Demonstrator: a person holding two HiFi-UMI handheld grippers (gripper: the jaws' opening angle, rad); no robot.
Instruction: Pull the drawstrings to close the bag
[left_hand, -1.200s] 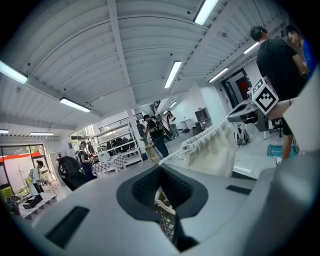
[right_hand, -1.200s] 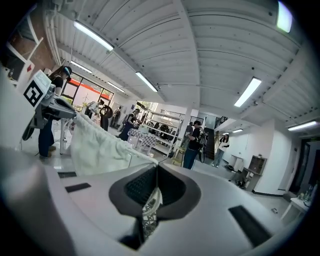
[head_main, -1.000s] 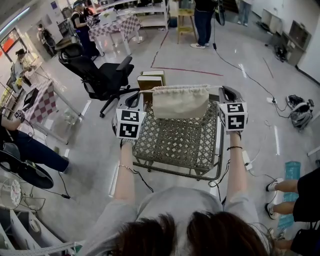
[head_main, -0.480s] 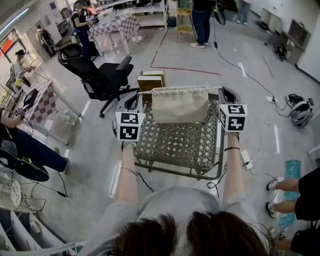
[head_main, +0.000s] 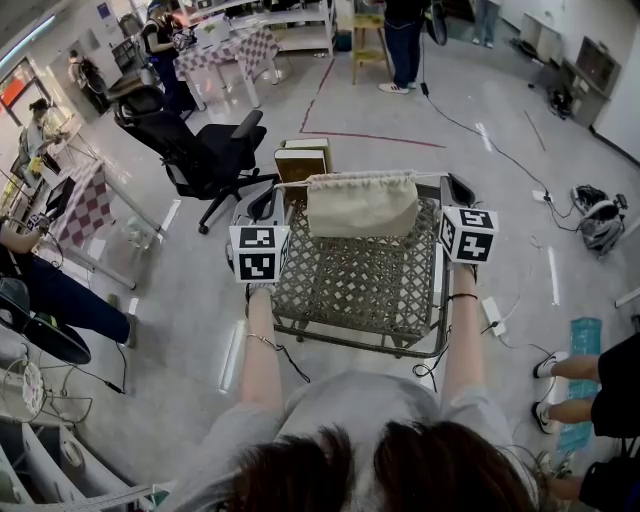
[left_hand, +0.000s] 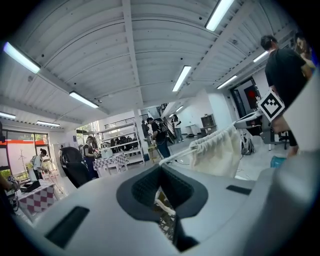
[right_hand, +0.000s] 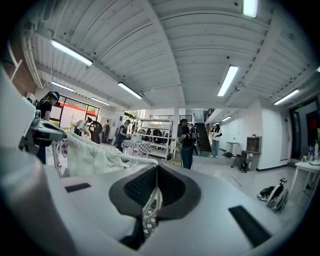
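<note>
**Drawstring bag stretched between two hand-held grippers, seen from the head and from each gripper.**

(a) One lattice table (head_main: 360, 295), metal-framed with a woven top. It is the reference for every position below.

(b) One cream bag (head_main: 362, 205), hanging over the far edge of the lattice table and roughly centred across its width. It seems to hang from its cords rather than lie flat on the weave, though contact at its lower edge cannot be ruled out. The top hem is puckered into gathers. This suggests the mouth is largely drawn in, although the hem spans a good part of the table's width.

(c) Two grippers, each carrying one marker cube.
- The left gripper (head_main: 268, 200) is at the table's far left corner.
- The right gripper (head_main: 455, 188) is at the far right corner.
- They sit on opposite sides of the bag, probably so that the two pulls oppose each other and cinch the hem without dragging the bag sideways.

(d) Two drawstrings, one per side.
- In the left gripper view the jaws are pressed together on the left drawstring (left_hand: 160, 201), which runs taut out to the bag.
- In the right gripper view the jaws likewise pinch the right drawstring (right_hand: 157, 195), and a small loop of slack lies behind the pinch.
- Both cords leave the hem nearly level, in line with the channel.
</note>
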